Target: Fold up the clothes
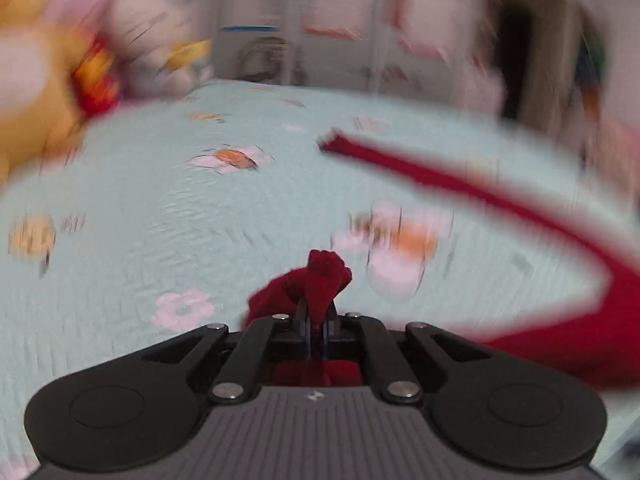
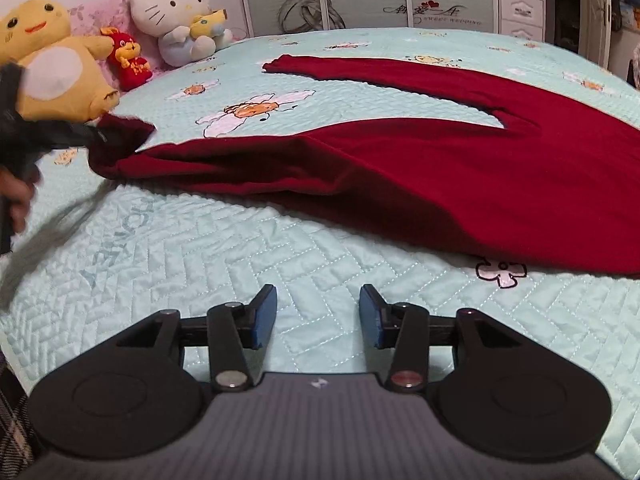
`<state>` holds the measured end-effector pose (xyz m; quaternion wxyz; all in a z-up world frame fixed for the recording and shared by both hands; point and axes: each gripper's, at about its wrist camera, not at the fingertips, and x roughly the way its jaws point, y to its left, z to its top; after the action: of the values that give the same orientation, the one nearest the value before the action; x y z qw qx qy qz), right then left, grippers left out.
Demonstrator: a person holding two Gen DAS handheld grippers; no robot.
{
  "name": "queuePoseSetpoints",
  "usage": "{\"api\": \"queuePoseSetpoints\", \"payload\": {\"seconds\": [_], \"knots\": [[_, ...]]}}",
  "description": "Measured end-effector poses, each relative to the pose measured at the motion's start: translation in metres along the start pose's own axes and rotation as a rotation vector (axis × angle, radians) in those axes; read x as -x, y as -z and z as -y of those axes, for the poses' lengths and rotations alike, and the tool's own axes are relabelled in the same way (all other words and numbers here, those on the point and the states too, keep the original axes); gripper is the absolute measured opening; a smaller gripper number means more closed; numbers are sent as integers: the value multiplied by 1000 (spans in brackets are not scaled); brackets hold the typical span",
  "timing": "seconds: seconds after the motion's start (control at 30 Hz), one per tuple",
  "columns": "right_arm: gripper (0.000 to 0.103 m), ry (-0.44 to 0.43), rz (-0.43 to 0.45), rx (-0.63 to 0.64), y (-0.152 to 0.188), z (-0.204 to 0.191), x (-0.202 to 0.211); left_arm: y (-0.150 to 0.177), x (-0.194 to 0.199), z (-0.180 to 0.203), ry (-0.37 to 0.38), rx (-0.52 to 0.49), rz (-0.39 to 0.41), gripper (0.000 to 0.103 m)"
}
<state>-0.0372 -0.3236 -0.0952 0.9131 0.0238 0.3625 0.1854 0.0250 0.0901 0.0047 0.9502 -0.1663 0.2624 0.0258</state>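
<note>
Nearest us, our left gripper (image 1: 316, 312) has its jaws clamped on a bunched corner of the dark red garment (image 2: 420, 168), which lies spread across the quilted bed (image 2: 240, 248); our right gripper (image 2: 318, 312) hovers half-open, empty.

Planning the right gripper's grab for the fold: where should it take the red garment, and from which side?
Probably the near edge of the red garment, coming from the camera side. That edge lies flat on the quilted bedspread, directly ahead of the open, empty right gripper. The left gripper is shut on a bunched end at the far left, so a grip further right spreads the cloth.
</note>
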Motion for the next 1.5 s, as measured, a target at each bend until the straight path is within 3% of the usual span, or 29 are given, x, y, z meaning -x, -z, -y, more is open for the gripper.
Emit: {"api": "queuePoseSetpoints", "payload": {"seconds": [0.1, 0.27, 0.33, 0.5, 0.57, 0.77, 0.9, 1.07, 1.3, 1.4, 1.43, 1.5], "knots": [[46, 11, 20, -49, -4, 11, 6, -39, 41, -31, 106, 257, 56, 4], [46, 107, 29, -16, -1, 27, 13, -70, 62, -52, 188, 416, 108, 3], [46, 109, 37, -65, 2, 39, 20, -76, 58, -51, 186, 455, 118, 3], [46, 105, 79, -280, 15, 85, 42, -81, 51, -35, 190, 487, 106, 3], [46, 109, 104, -359, 18, 103, 50, -80, 49, -33, 154, 483, 114, 3], [47, 106, 252, -843, 43, 185, 78, -82, 30, -55, 105, 612, 78, 3], [46, 127, 384, -1086, 65, 226, 92, -91, 29, -45, 111, 623, 68, 3], [43, 171, 460, -1185, 66, 247, 85, -101, 28, -27, 102, 594, 60, 3], [36, 112, 510, -1321, 71, 273, 75, -111, 26, -19, 62, 585, 33, 3], [21, 87, 497, -1343, 70, 284, 73, -115, 26, -20, 43, 568, 20, 3], [0, 94, 483, -1342, 70, 287, 74, -117, 26, -22, 40, 566, 15, 3], [0, 120, 441, -1328, 67, 292, 79, -120, 26, -26, 23, 559, 1, 3]]}}
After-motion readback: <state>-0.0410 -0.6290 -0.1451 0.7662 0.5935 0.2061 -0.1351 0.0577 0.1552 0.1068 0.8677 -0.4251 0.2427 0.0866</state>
